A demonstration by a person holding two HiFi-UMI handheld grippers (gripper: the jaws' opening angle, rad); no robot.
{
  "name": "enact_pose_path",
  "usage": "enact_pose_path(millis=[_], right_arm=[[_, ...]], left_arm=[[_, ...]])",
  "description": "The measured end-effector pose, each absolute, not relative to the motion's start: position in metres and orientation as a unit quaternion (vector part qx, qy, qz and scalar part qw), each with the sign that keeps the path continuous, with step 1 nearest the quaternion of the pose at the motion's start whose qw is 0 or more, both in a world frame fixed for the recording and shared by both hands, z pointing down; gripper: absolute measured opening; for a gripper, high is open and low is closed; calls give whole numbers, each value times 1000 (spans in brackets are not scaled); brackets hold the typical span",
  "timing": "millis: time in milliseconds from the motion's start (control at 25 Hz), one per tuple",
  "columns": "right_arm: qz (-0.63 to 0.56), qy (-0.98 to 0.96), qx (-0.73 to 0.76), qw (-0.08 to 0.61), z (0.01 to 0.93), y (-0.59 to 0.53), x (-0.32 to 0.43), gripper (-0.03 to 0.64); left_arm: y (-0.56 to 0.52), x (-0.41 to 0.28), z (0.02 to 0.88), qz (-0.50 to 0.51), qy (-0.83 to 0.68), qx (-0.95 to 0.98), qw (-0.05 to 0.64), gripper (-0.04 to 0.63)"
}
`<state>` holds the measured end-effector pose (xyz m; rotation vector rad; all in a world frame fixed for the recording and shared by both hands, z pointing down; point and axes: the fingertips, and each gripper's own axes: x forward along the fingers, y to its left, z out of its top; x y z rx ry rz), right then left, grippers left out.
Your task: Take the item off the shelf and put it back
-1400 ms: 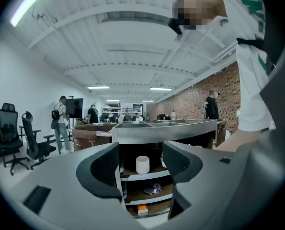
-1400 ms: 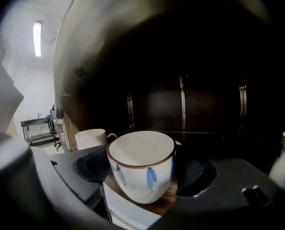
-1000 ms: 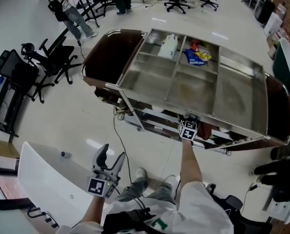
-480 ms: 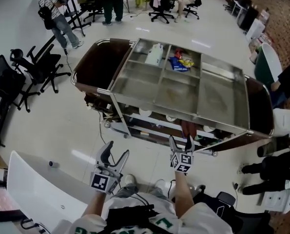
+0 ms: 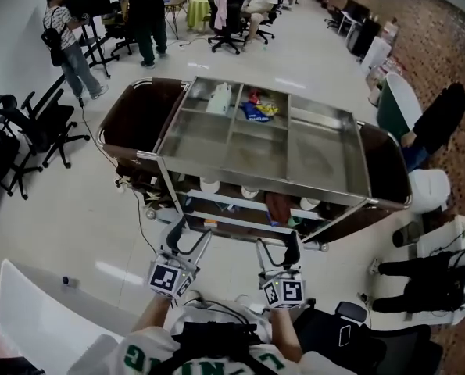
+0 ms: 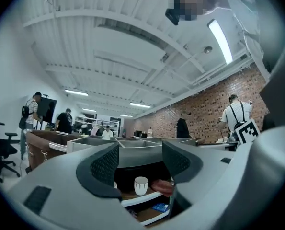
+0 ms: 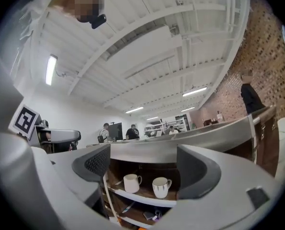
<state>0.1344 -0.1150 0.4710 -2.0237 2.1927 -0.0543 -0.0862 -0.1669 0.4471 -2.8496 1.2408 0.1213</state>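
Reddish-brown item (image 5: 277, 207) lies on the middle shelf (image 5: 232, 201) of the steel cart (image 5: 318, 155), between white cups (image 5: 250, 192). No gripper touches it.

Both hands are held low in front of the body, side by side and well apart from the cart. The left gripper (image 5: 189, 234) points level at the shelf. Its jaws stand open with nothing between them; through the gap 1 cup (image 6: 141, 185) and the item are seen far behind. The right gripper (image 5: 277, 244) also points level at the cart. Its jaws have just been closing a little, but they are open and hold nothing; 2 cups (image 7: 131, 182) show on the shelf beyond them.

The cart's top is divided into compartments. A white bottle (image 5: 220, 98) lies in 1 far compartment and colourful snack packets (image 5: 255, 109) in the next one. The near compartments show only bare steel.
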Motion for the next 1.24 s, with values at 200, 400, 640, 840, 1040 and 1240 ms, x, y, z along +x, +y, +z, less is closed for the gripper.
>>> enact_pose_path(millis=[200, 400, 640, 840, 1040, 1240], right_arm=[[26, 713, -696, 83, 430, -96, 151, 443], [39, 701, -709, 69, 419, -83, 164, 436], [47, 707, -703, 64, 418, -78, 159, 434], [40, 708, -702, 64, 423, -75, 159, 434], [35, 713, -698, 66, 425, -73, 157, 434], [34, 721, -690, 62, 427, -73, 156, 434]], left_arm=[[-162, -65, 435, 50, 378, -924, 35, 279], [-151, -60, 435, 56, 374, -925, 36, 278], [-146, -67, 445, 54, 379, -923, 28, 278], [-144, -67, 446, 51, 380, -923, 26, 278], [-138, -66, 449, 46, 380, -924, 24, 278], [-134, -62, 452, 43, 378, -925, 22, 278]])
